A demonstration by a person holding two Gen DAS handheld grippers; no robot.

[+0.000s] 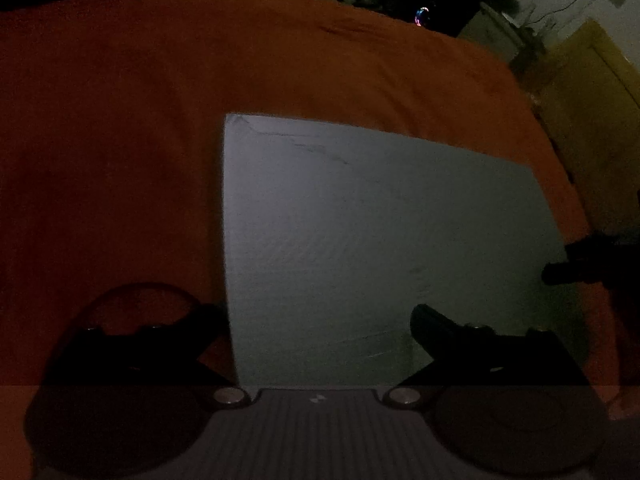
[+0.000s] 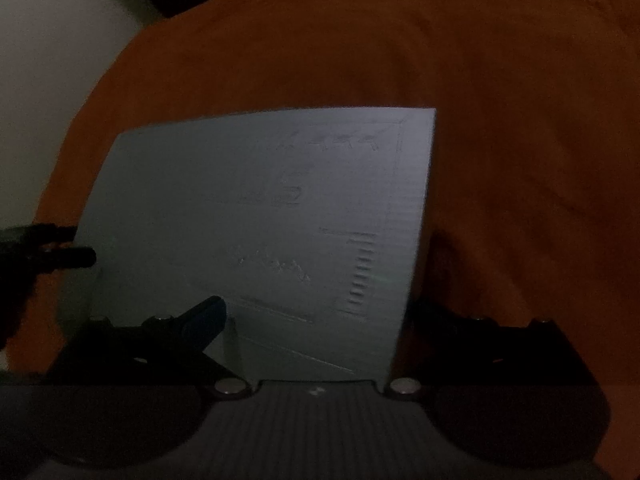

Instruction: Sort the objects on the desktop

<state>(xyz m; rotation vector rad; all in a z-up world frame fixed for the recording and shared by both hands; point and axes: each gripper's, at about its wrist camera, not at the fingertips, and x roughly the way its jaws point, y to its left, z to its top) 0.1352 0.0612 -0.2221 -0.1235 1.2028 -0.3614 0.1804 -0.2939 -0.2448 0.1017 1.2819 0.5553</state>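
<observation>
A pale grey flat sheet (image 1: 360,220) lies on an orange cloth (image 1: 120,120). My left gripper (image 1: 318,314) hangs over the sheet's near left part, jaws wide open. Its left finger is over the cloth just off the sheet's left edge, and its right finger is over the sheet. In the right wrist view the same sheet (image 2: 240,200) shows faint pressed lines. My right gripper (image 2: 320,312) is open above its near right part, with one finger over the sheet and the other past its right edge. Neither gripper holds anything. Each gripper shows at the other view's side edge: the right gripper (image 1: 568,260) and the left gripper (image 2: 68,244).
The room is very dim. The orange cloth (image 2: 520,120) spreads far beyond the sheet. A yellow surface (image 1: 592,120) lies beyond the cloth's right edge, and dark furniture with a small coloured light (image 1: 422,16) stands behind. A pale surface (image 2: 48,60) lies off the cloth's left edge.
</observation>
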